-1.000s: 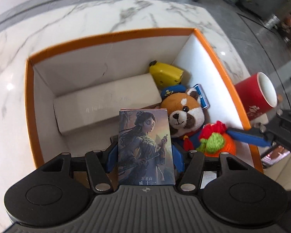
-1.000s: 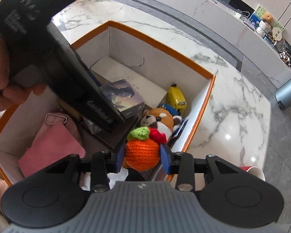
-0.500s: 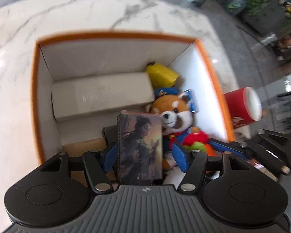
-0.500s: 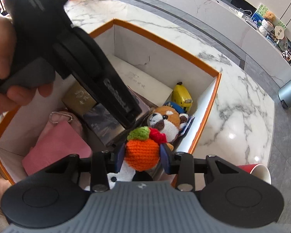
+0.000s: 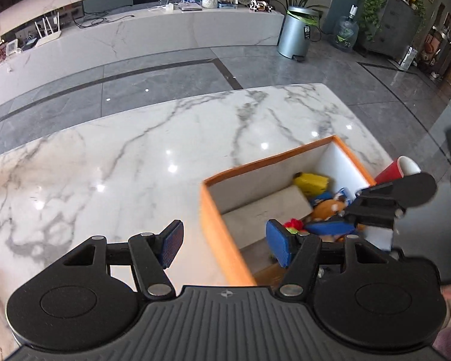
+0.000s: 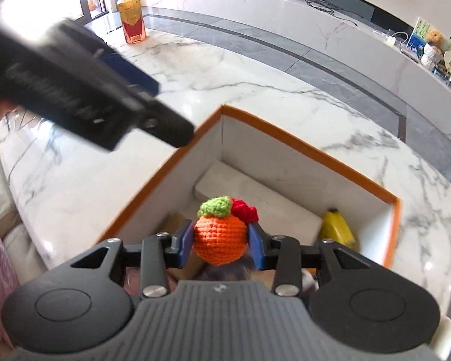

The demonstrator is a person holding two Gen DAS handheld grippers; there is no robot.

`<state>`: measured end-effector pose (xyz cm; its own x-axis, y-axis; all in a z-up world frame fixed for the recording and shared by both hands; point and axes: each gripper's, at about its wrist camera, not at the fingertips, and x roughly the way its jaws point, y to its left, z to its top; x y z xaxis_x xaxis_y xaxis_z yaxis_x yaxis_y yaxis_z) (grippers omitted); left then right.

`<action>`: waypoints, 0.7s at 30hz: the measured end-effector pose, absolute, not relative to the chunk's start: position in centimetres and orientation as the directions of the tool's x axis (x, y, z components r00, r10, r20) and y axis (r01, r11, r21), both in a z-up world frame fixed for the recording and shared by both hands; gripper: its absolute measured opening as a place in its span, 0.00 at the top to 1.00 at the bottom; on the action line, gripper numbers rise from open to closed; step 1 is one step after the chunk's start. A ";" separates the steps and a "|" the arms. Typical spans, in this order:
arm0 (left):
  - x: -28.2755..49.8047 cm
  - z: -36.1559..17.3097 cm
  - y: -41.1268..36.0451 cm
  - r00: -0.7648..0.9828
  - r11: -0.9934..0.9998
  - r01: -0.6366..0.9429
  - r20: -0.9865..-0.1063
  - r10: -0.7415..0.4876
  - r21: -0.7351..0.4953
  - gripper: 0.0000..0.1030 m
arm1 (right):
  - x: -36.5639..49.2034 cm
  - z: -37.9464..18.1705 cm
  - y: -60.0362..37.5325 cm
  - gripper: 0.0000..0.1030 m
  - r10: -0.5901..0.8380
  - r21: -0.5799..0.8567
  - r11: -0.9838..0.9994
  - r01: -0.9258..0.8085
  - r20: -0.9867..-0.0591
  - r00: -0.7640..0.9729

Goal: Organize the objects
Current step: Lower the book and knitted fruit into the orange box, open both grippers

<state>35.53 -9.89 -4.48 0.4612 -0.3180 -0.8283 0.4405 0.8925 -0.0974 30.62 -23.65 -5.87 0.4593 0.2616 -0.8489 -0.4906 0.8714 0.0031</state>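
The left claw point(image 5: 224, 248) now stands wide and empty over the marble surface point(image 5: 135, 162), its fingers bridging the near left wall of the orange-rimmed box point(image 5: 216, 225); a second ago it pinched an illustrated card box above the box interior, so that item has evidently been let go inside, though it cannot be made out now, and the claw has swung up and away toward 9 o'clock. The right claw point(image 6: 221, 242) still grips the crocheted orange point(image 6: 219, 237), jaws narrow against its sides, held over the box's near end, so this looks like the next piece to go in. Inside, in the right wrist view, a white flat box point(image 6: 255, 195) lies along the far wall at 12 o'clock and a yellow toy point(image 6: 338, 228) sits in the corner at 2 o'clock; the left view also shows a plush red panda point(image 5: 327, 207) there, and a red cup point(image 5: 397, 170) stands outside the box at 3 o'clock. A drink bottle point(image 6: 132, 18) stands far off at 10 o'clock. The left gripper's body crosses the upper left of the right view, clear of the drop; the crowded right side probably leaves room mainly near the middle.
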 end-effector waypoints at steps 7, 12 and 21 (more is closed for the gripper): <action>36.0 -6.3 -7.4 0.463 0.892 0.439 -0.824 -0.327 -0.107 0.30 | 33.9 -8.4 -22.3 0.60 0.264 0.063 0.899 -0.434 -0.869 0.419; 36.3 -7.3 -6.6 0.457 0.892 0.434 -0.823 -0.338 -0.126 0.30 | 34.7 -10.3 -21.6 0.60 0.259 0.080 0.906 -0.416 -0.882 0.394; 36.1 -8.0 -6.9 0.448 0.887 0.445 -0.826 -0.342 -0.125 0.31 | 34.9 -11.6 -21.5 0.60 0.243 0.090 0.909 -0.407 -0.908 0.342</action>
<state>36.11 -6.89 -7.96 0.4484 -0.3417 -0.8259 0.4449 0.8868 -0.1253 34.91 -21.50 -11.60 0.3423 0.2434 -0.9075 -0.4075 0.9088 0.0900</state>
